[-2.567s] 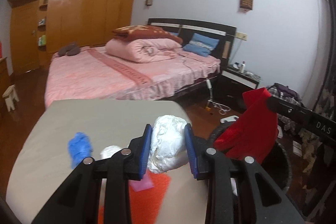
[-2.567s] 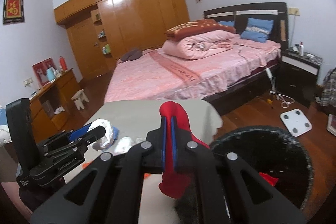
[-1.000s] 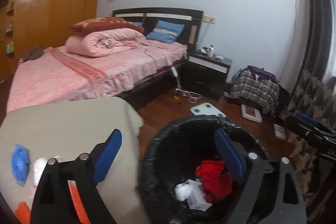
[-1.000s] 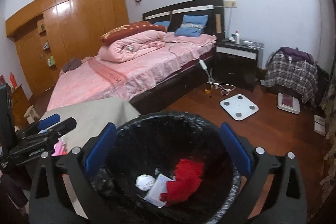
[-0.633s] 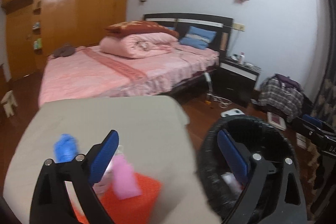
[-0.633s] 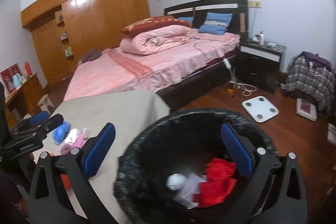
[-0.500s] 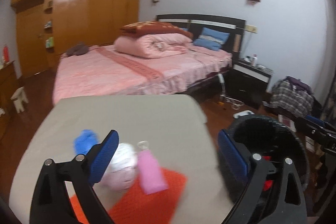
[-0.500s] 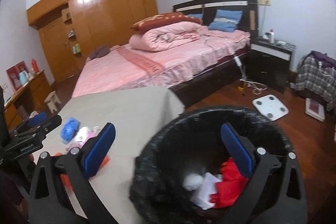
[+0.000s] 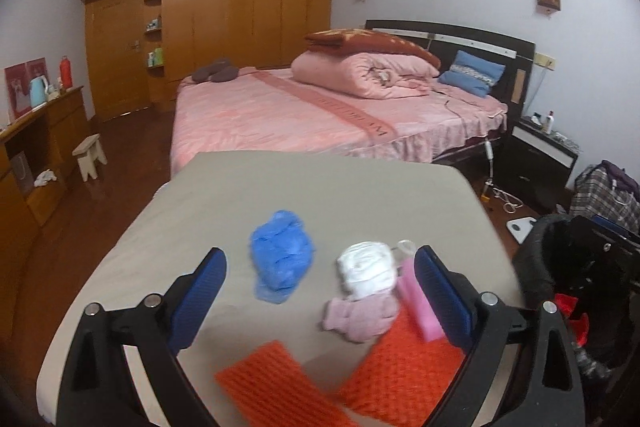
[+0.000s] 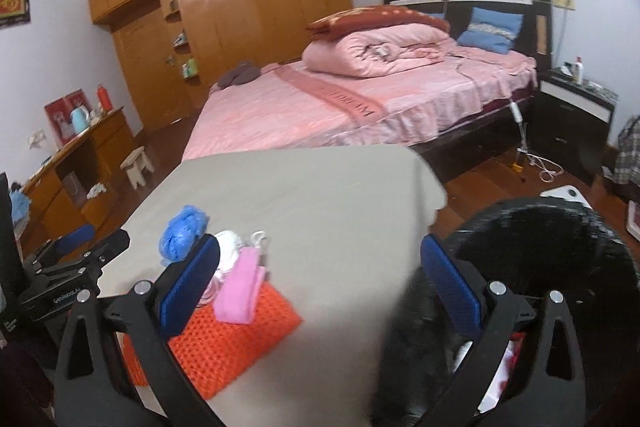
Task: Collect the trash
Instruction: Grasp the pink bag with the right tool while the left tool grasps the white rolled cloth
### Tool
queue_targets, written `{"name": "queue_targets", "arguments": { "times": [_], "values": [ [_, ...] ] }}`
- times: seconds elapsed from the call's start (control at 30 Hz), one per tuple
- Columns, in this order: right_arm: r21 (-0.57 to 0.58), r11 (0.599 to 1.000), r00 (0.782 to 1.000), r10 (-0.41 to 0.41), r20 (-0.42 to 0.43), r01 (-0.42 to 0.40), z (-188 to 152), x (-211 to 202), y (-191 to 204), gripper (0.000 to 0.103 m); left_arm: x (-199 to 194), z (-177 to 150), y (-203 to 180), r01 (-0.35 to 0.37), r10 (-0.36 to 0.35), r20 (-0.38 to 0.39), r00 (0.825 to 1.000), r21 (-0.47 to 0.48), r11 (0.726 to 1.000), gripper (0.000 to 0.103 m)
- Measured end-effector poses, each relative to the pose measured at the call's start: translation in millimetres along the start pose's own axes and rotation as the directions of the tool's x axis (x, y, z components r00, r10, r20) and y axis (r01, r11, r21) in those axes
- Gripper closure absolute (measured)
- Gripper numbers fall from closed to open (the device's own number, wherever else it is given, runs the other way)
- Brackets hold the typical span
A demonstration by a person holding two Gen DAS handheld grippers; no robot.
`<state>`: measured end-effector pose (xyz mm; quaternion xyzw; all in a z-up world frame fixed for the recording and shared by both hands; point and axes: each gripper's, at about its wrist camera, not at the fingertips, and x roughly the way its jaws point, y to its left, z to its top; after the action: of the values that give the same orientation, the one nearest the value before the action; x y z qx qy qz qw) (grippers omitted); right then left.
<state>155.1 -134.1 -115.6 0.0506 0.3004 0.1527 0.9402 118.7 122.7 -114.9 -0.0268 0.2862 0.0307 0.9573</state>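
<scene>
Bedroom worktop [image 9: 360, 195]: left claw [image 9: 320, 291] and right claw [image 10: 320, 283] wide open, empty. Risk — blue wad [image 9: 282, 259] sits beside white wad [image 9: 366, 269] and pink cloth [image 9: 358, 317] near front edge; sloppy grab snags neighbours.

both claws are black frames with silver screws and ribbed blue pads [image 9: 442, 297]; one bears white lettering.

On the table [image 9: 340, 195] there are one blue crumpled bag [image 9: 282, 259], one white wad [image 9: 367, 269], one pink cloth [image 9: 358, 317], one pink bottle [image 9: 418, 303] and two orange knitted mats [image 9: 404, 371], with one black bin [image 10: 536, 239] at right.
</scene>
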Motion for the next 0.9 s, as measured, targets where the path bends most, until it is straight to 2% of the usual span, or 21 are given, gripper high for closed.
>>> {"name": "queue_targets", "arguments": {
  "times": [0.37, 0.73, 0.9],
  "values": [
    [-0.061, 0.997, 0.995, 0.045, -0.086, -0.050, -21, 60, 48, 0.008, 16, -20, 37, -0.035, 0.034, -0.029, 0.999, -0.046, 0.998, 0.012],
    [-0.071, 0.992, 0.978, 0.090, -0.189, -0.105, -43, 96, 63, 0.033, 21, -31, 47, -0.028, 0.025, -0.046, 0.999, -0.061, 0.998, 0.014],
    [-0.067, 0.988, 0.966, 0.119, -0.230, -0.137, -49, 103, 63, 0.052, 24, -33, 44, -0.019, 0.015, -0.054, 0.998, -0.063, 0.998, 0.015]
  ]
}}
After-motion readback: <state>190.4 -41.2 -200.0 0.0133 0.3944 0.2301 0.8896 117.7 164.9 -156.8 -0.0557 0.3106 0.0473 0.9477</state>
